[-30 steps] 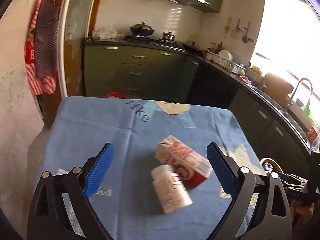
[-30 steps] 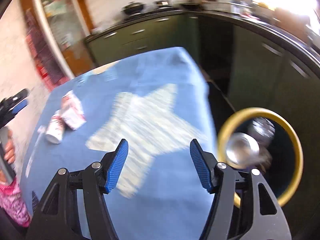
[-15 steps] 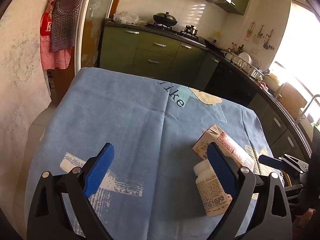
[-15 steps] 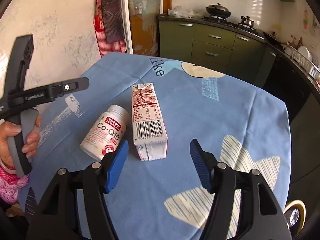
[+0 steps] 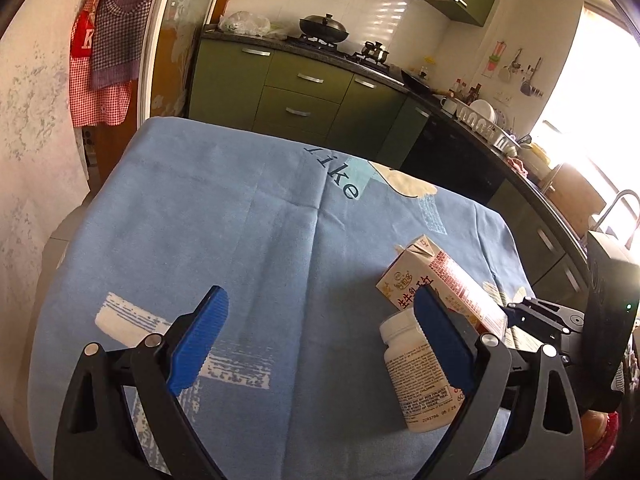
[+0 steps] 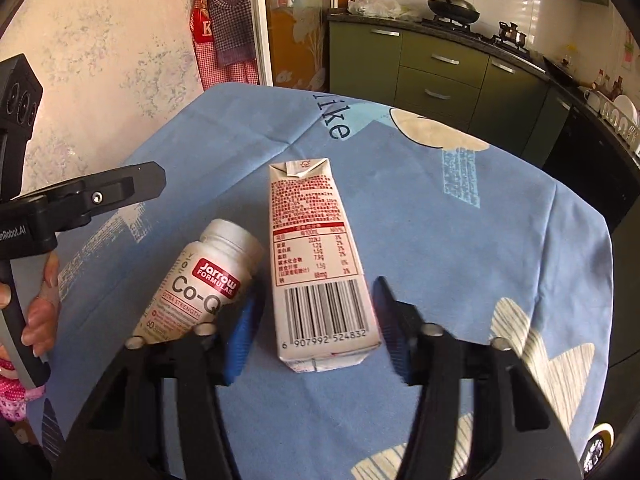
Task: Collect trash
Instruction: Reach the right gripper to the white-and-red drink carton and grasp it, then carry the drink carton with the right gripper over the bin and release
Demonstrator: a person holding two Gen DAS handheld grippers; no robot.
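Note:
A white and red milk carton (image 6: 312, 240) lies flat on the blue tablecloth (image 6: 460, 248), barcode end toward me. Next to it on the left lies a white Co-Q10 supplement bottle (image 6: 204, 280). My right gripper (image 6: 318, 286) straddles the carton's near end and its jaws are closing; a gap still shows at the left pad (image 6: 242, 332). My left gripper (image 5: 320, 296) hangs open over bare cloth, left of the bottle (image 5: 416, 384) and carton (image 5: 448, 280). Its right finger (image 5: 440, 344) overlaps the bottle in the left wrist view.
The table stands against a pale wall on the left, and green kitchen cabinets (image 5: 304, 92) run behind it and along the right. A yellow-rimmed bin (image 6: 600, 436) shows past the table's right near corner. A hand (image 6: 40, 312) holds the left gripper's handle.
My right gripper swung from the bin over to the carton and bottle, then dropped around the carton with its jaws narrowing. My left gripper sank and shifted left, away from the two items.

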